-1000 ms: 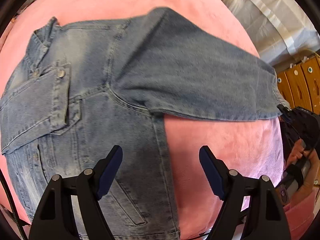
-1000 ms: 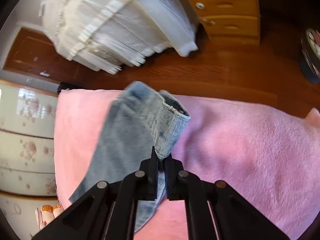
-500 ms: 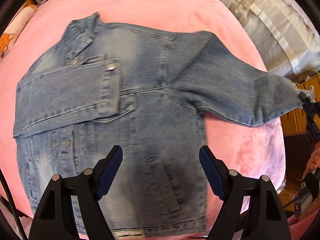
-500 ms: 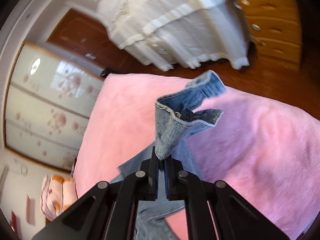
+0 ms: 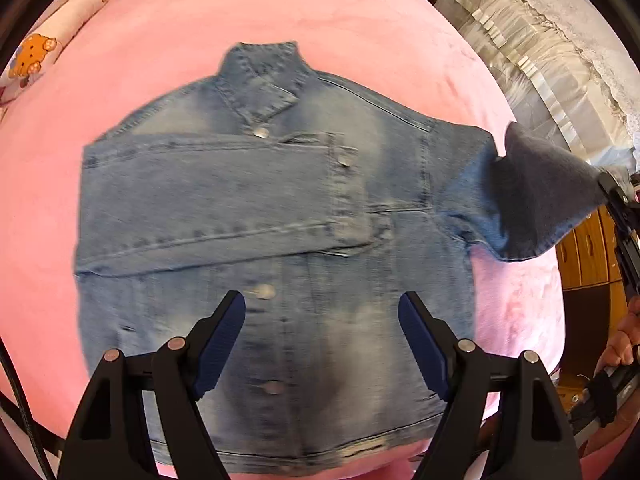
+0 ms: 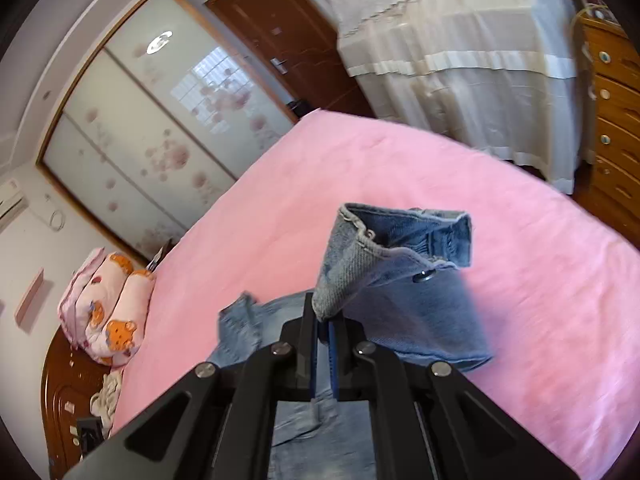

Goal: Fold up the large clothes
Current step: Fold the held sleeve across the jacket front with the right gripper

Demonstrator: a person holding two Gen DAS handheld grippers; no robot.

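While the jacket [image 5: 272, 240] lies flat on the pink bed [image 5: 360, 16], the left gripper [image 5: 320, 340] hangs spread and empty above it; the right gripper [image 6: 323, 322] pinches its raised cuff [image 6: 384, 248].

Faded, coarse-woven denim jacket [image 5: 280, 216] with dull metal snaps lies on a soft, matt, fleecy pink bed cover [image 5: 168, 32]; beyond the right tool [image 6: 324, 320], glossy wooden drawers [image 6: 616, 128].
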